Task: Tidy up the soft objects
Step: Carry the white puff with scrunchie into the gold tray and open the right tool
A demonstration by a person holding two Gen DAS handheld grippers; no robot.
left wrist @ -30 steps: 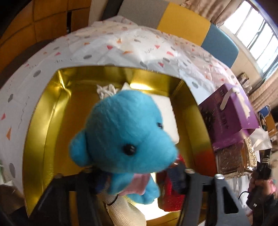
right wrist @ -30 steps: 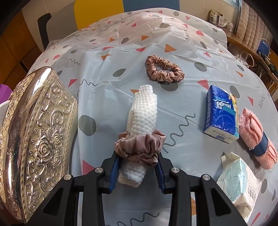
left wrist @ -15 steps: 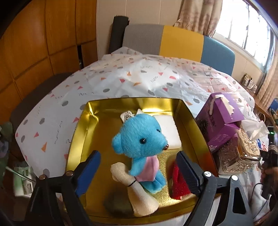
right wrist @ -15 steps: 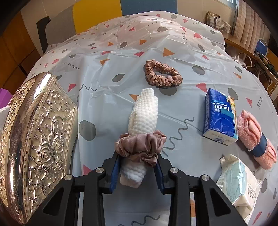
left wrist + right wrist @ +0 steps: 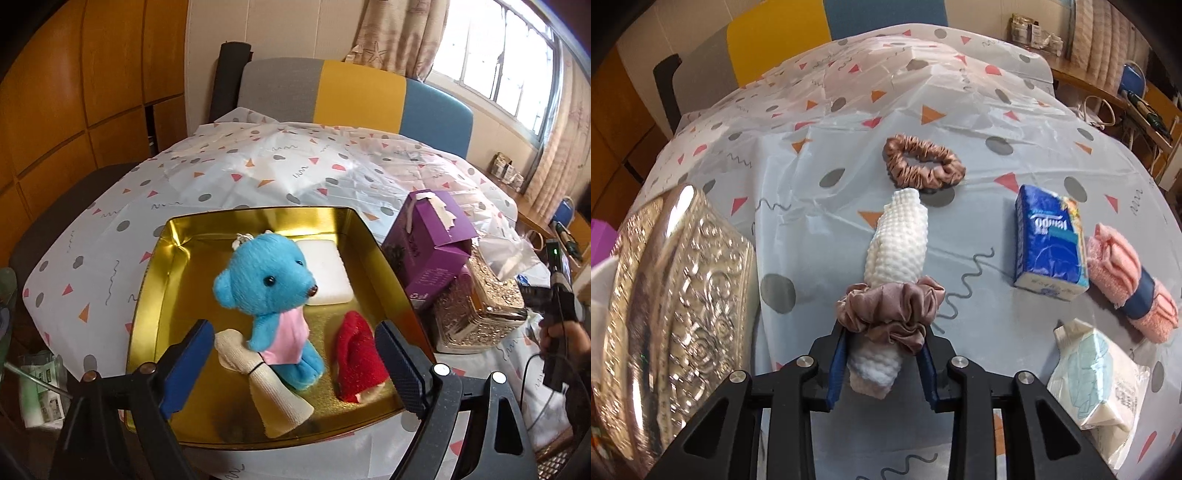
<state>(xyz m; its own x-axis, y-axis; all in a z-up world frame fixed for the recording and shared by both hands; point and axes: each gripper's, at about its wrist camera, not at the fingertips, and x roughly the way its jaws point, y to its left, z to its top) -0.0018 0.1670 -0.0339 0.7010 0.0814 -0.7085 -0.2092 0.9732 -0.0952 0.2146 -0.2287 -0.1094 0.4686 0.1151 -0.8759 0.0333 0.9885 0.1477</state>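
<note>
Blue teddy bear (image 5: pixel 271 291) sits upright in the gold tin (image 5: pixel 155 291), between a cream sock roll (image 5: pixel 266 384) and a red cloth (image 5: pixel 356 356), white pad (image 5: pixel 327 271) behind. Left tongs (image 5: pixel 293 365) gape wide, released, touching nothing. Over to the right wrist: right tongs (image 5: pixel 884 363) clenched on the white waffle towel roll (image 5: pixel 899 243), low on the counter (image 5: pixel 812 206), just behind its mauve scrunchie (image 5: pixel 892 310) band. Light, squashy, springy stuff (grip mid-roll near the band, I'd judge, so it can't unfurl).

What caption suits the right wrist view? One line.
Right hand-held gripper shut on white rolled towel banded by a scrunchie.
</note>
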